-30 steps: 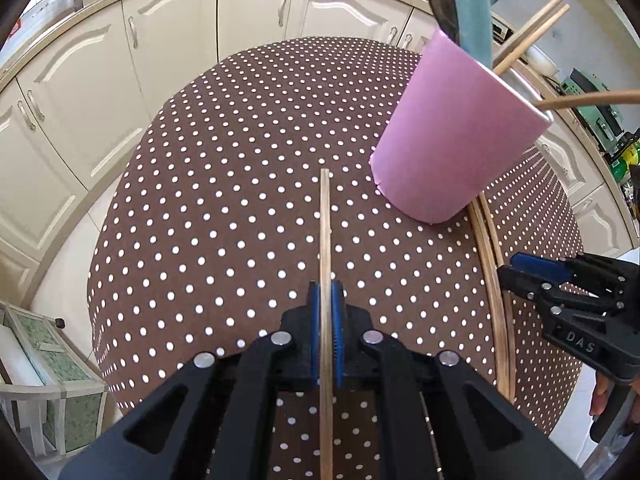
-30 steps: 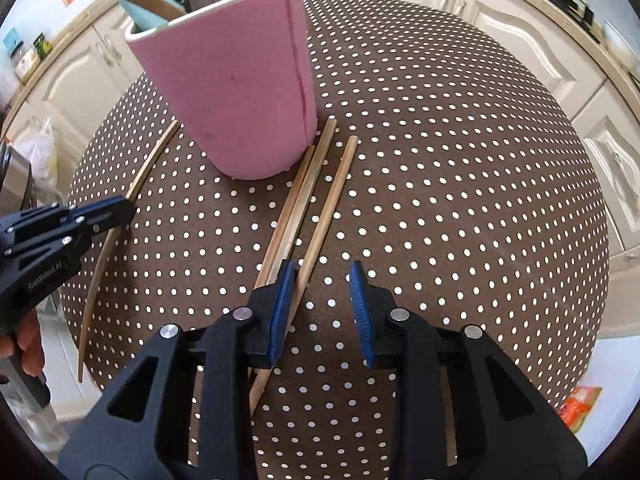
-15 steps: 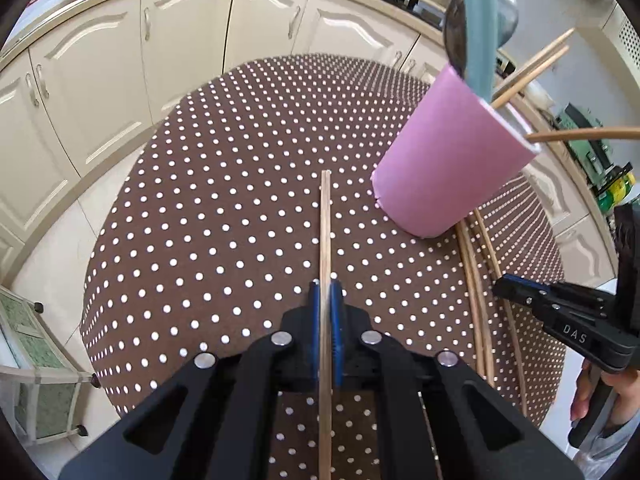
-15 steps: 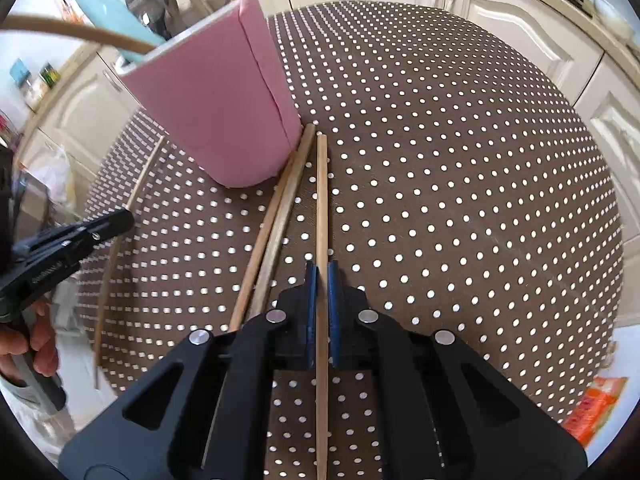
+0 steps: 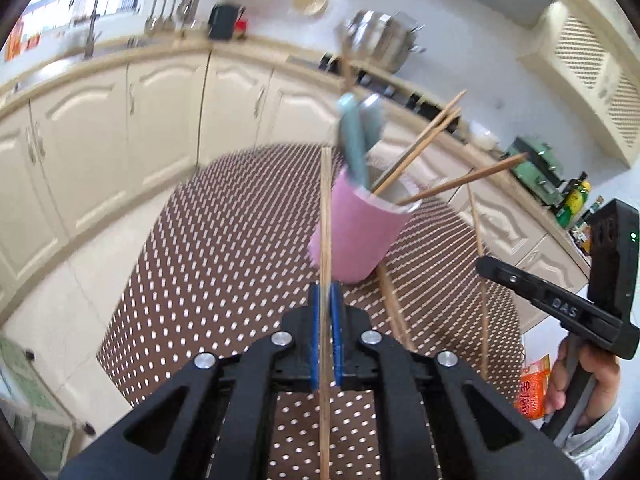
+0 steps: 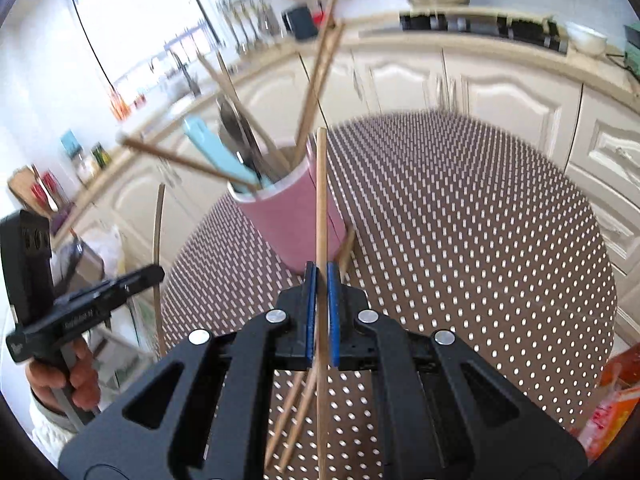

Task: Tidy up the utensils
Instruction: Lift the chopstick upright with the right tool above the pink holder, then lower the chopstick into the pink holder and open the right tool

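The dotted table (image 5: 224,240) fills mid-frame; the pink cup (image 5: 352,236) stands at centre (utensils already upright inside). Each claw pinches one chopstick: left gripper (image 5: 326,308) on its chopstick (image 5: 325,216), right gripper (image 6: 319,292) likewise (image 6: 321,200), both aimed cupward for dropping in. Two loose chopsticks (image 6: 296,416) wait at the bottom of the right view.

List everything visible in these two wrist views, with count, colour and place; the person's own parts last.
Cup: one, pink, upright on the table.
Chopsticks in cup: several, wooden, leaning out over its rim.
Blue-handled utensil: one, standing in the cup.
Loose chopsticks: two, wooden, lying on the table by the cup.
Held chopsticks: two, wooden, one in each gripper.
Tablecloth: brown, white dots.
Cabinets: cream, behind the table.
Pot: one, steel, on the stove.
Left gripper: black, blue pads, shut.
Right gripper: same, shut.
Hand: holds the left gripper's handle.
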Demonstrator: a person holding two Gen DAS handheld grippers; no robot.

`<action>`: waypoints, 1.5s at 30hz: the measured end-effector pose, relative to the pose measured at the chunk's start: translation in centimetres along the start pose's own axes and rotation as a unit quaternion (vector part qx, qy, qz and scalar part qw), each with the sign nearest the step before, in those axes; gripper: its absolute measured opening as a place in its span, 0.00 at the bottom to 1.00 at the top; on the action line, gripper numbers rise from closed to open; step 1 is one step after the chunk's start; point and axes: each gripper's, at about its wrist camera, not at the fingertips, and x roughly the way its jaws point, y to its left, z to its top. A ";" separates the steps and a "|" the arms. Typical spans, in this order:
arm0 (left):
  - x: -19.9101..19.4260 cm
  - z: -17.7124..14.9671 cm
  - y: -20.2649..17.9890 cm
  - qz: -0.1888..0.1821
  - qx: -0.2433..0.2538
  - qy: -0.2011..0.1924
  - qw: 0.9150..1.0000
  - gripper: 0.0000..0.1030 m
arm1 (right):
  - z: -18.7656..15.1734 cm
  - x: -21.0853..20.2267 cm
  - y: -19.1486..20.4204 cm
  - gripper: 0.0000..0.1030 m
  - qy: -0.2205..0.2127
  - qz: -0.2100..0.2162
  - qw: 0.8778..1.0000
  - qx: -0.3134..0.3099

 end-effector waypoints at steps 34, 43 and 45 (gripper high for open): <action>-4.9 8.8 -7.9 -0.056 0.063 -0.247 0.965 0.05 | 5.0 -6.3 2.9 0.06 -0.275 0.038 0.960 -0.034; -2.9 10.1 -8.3 -0.052 0.064 -0.265 0.961 0.05 | 7.0 -4.0 2.5 0.06 -0.301 0.047 0.952 -0.033; -2.5 10.1 -8.4 -0.043 0.073 -0.265 0.960 0.05 | 7.5 -3.4 2.5 0.06 -0.305 0.047 0.951 -0.035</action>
